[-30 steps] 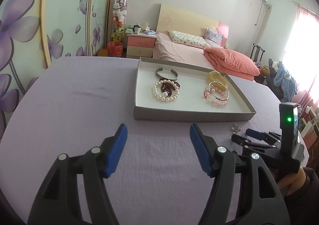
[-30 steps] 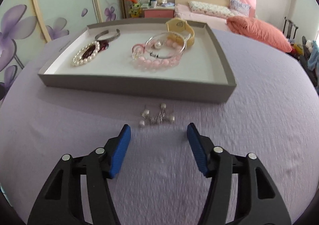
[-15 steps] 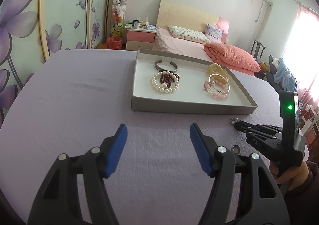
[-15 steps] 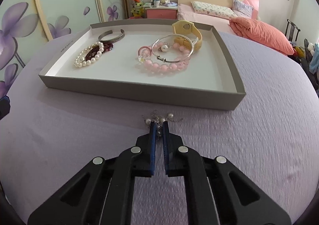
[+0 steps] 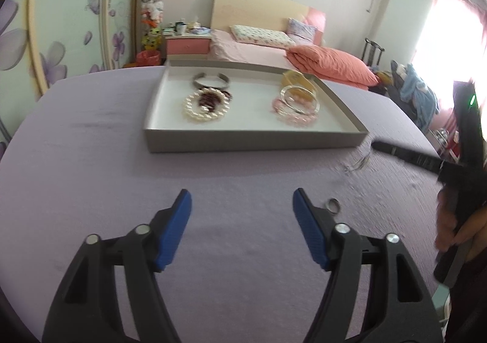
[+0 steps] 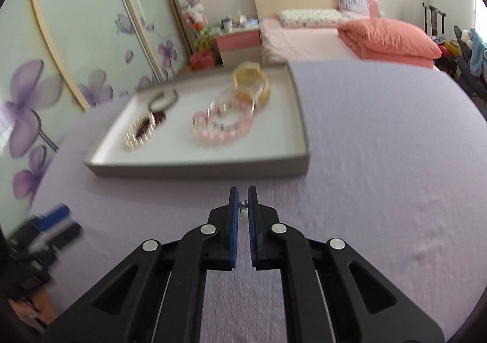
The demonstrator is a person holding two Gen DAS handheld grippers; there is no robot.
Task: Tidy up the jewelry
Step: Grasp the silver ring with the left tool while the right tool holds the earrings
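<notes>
lilac tablecloth (image 6: 380,160) | right hand-held gripper (image 6: 243,206) clenched on small necklace (image 6: 242,205) | left hand-held gripper (image 5: 242,209) released

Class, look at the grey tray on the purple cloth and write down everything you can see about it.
The tray is a shallow, rectangular, open box with low grey walls and a white floor, probably card. It lies flat on the purple cloth. Inside, at one end, lie a pearl bracelet, dark red beads and a metal cuff; at the other, a pink bead bracelet, a silver bangle and a yellow watch. Neither gripper touches it.
</notes>
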